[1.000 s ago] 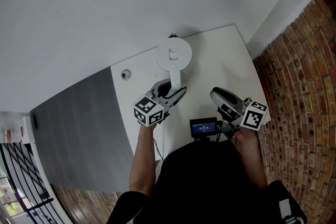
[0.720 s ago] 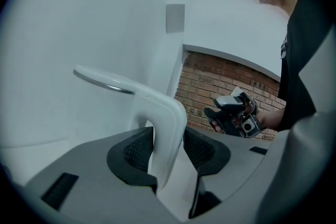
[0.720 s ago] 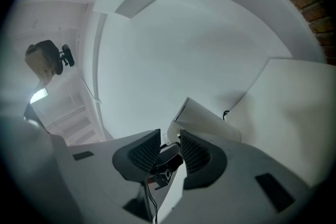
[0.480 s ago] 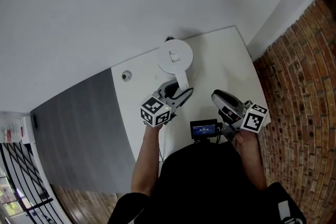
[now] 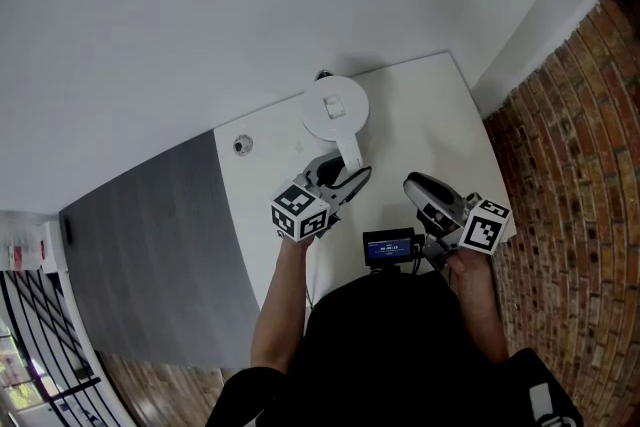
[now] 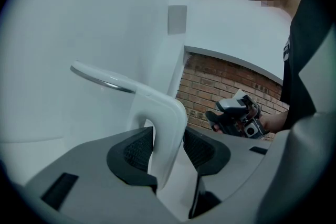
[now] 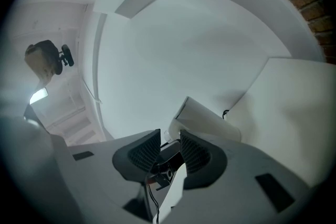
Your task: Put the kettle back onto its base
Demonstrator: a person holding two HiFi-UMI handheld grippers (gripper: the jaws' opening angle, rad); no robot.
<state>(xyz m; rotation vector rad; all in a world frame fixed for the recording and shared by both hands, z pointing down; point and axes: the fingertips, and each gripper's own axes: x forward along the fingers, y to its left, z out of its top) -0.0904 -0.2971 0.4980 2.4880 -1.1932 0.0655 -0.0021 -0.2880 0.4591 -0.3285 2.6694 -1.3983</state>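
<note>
- Holds right tongs (image 7: 169,152) close to the body, slightly spread, pinching nothing.
- Pinches the handle (image 6: 168,107) of the white kettle (image 5: 333,107) between left tongs (image 6: 168,148).
- Has the kettle upright over the white bench's (image 5: 430,115) far part, near the wall (image 5: 200,5).

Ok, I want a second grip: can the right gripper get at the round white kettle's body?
Probably yes. Only bare white table lies between the right gripper and the round white kettle. The left gripper, shut on the white handle, sits to one side.
</note>
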